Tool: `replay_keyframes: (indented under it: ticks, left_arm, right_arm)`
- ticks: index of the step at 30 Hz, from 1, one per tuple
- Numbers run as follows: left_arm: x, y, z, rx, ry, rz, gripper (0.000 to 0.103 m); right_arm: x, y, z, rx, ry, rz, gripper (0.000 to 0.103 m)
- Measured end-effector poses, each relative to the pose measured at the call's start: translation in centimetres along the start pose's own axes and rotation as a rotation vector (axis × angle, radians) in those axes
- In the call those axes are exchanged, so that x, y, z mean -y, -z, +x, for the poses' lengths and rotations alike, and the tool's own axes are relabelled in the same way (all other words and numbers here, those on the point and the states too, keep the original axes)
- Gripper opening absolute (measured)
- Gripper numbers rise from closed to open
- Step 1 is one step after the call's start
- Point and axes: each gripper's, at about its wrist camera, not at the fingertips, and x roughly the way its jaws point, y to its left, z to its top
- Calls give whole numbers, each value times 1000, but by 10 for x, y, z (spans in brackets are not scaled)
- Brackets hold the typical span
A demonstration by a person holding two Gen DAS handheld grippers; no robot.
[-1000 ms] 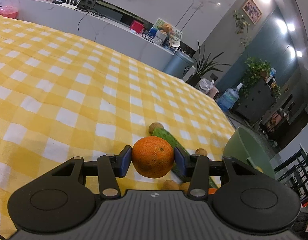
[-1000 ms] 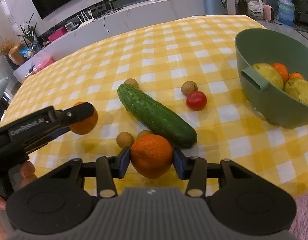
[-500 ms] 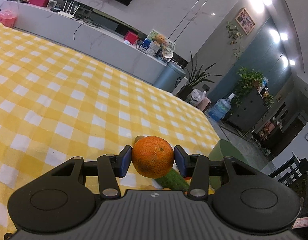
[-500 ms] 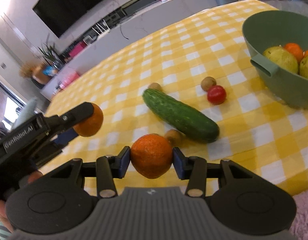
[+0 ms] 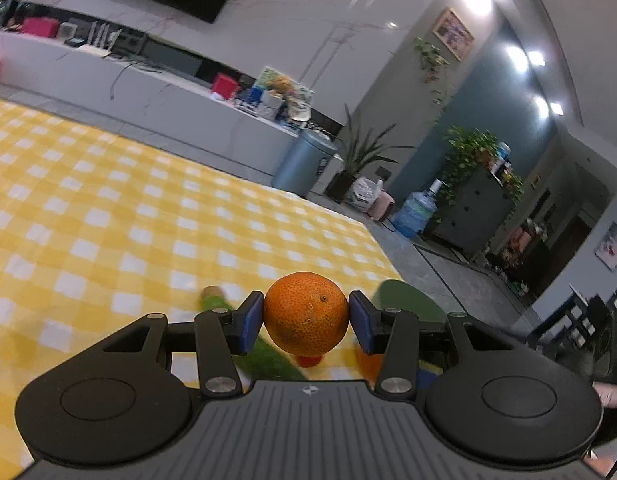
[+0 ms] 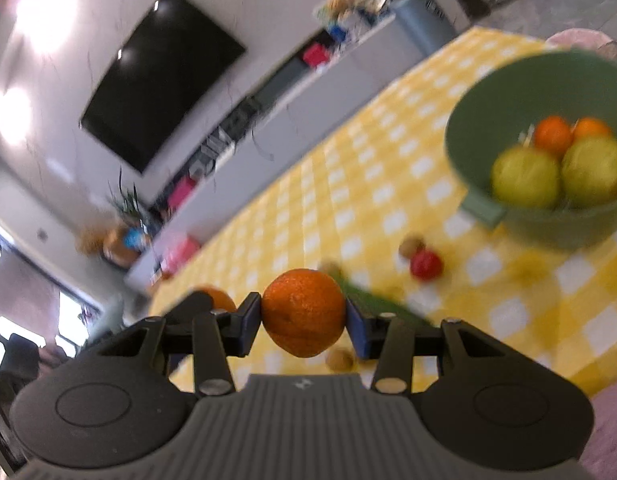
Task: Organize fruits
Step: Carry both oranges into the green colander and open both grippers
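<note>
Your left gripper [image 5: 306, 318] has its fingers [image 5: 250, 326] pinching an orange [image 5: 306, 312] held in the air above the yellow checked tabletop [image 5: 108, 220]. Your right gripper [image 6: 304, 322] pinches a second orange [image 6: 303, 312] the same way, also lifted off the cloth. Ahead of it the green bowl [image 6: 488, 128] holds two yellow-green fruits and two small oranges; a red tomato [image 6: 426, 265] and a cucumber [image 6: 382, 304] lie on the cloth near it. Both views are too blurred for any writing to be read.
</note>
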Motion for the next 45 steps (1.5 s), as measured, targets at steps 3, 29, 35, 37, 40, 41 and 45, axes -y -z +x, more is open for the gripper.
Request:
replay_keyframes:
  ticks: [3, 29, 35, 37, 40, 41, 45]
  left_arm:
    - [18, -4, 3, 5, 19, 28, 52]
    - [71, -6, 141, -212, 340, 43, 53]
    - [93, -3, 190, -278, 282, 155, 53]
    - [96, -1, 204, -312, 256, 174, 52]
    - [100, 1, 217, -336, 235, 202, 53]
    - [101, 2, 219, -338, 228, 210, 52]
    - [104, -1, 223, -311, 210, 222, 56]
  right_arm:
    - [1, -17, -19, 69, 7, 30, 43]
    - [92, -73, -63, 442, 198, 160, 43]
    - [121, -85, -46, 405, 318, 143, 43]
    - [128, -90, -45, 392, 318, 164, 43]
    - [135, -94, -38, 371, 301, 171, 43]
    - [135, -95, -34, 366, 301, 164, 43]
    - [132, -100, -23, 346, 323, 131, 43]
